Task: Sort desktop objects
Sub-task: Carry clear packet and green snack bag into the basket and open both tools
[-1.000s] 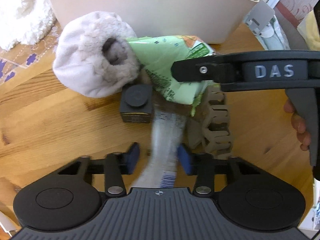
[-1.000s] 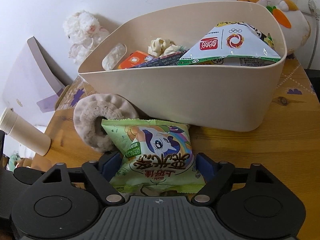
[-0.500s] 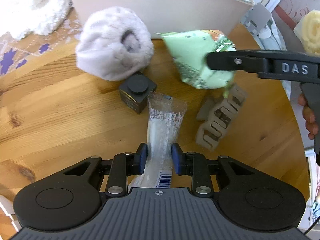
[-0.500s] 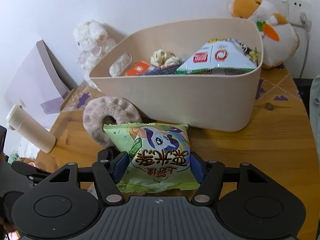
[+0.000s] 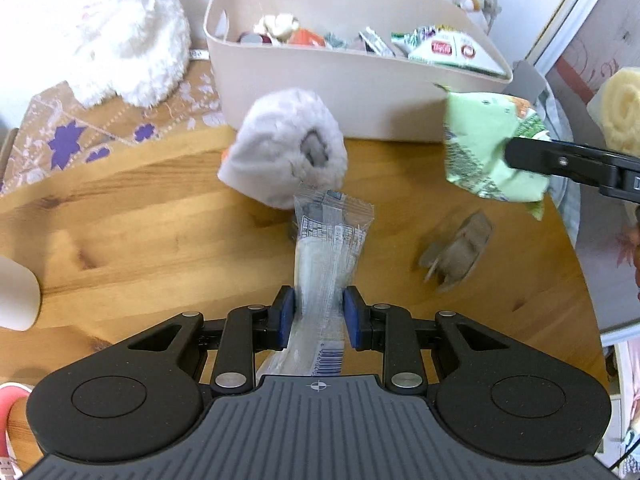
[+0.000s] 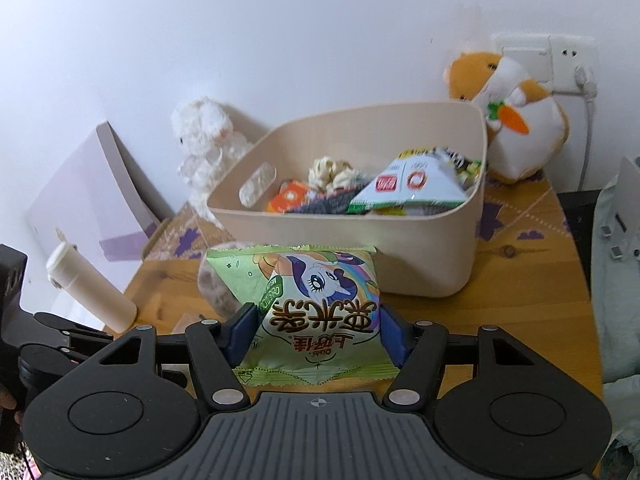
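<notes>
My left gripper (image 5: 319,312) is shut on a clear plastic snack packet (image 5: 326,248) and holds it above the wooden table (image 5: 140,216). My right gripper (image 6: 316,334) is shut on a green cartoon snack bag (image 6: 312,304), lifted in front of the beige bin (image 6: 360,240). The green bag (image 5: 492,148) also shows at the right of the left wrist view, held in the air near the bin (image 5: 320,80). The bin holds several snacks and small items.
A grey plush scrunchie (image 5: 286,148) lies before the bin. A brown hair claw (image 5: 456,252) lies on the table at right. A white plush rabbit (image 5: 120,36), an orange plush hamster (image 6: 508,128), a cream bottle (image 6: 88,292) and a lilac box (image 6: 80,192) stand around.
Both grippers have risen with their packets. The left one lifted the clear packet off the table and now hides the small black cube. The green bag moved up and right, towards the bin.
</notes>
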The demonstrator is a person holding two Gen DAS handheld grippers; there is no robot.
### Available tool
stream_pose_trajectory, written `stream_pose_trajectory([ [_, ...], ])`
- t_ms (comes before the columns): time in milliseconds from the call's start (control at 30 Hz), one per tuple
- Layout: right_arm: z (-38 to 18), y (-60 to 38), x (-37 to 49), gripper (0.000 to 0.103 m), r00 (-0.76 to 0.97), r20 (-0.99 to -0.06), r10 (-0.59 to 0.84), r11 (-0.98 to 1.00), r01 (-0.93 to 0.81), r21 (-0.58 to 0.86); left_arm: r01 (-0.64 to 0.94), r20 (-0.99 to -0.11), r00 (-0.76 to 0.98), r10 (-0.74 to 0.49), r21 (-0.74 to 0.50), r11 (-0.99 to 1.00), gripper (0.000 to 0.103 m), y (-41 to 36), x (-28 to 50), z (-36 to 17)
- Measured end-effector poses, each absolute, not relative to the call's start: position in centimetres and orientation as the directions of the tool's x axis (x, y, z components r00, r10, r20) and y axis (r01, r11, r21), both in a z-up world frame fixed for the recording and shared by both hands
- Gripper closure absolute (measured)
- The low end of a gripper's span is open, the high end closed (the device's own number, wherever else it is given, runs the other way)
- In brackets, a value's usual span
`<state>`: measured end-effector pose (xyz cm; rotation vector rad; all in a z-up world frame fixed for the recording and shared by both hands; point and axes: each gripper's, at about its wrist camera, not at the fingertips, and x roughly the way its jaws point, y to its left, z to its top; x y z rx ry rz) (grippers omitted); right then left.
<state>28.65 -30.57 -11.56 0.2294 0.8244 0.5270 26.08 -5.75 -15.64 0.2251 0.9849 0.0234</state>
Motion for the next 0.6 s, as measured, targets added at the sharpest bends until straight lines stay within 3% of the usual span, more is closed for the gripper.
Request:
stream_pose_trajectory([
  [600,-7.2,-34.7,28.7,0.044,0.65,-0.55,0.524,0.845,-0.32,0.428,0.111,-0.735,0.676,0.057,0.178,0.978,0.076,-5.8,28.0,-9.6],
])
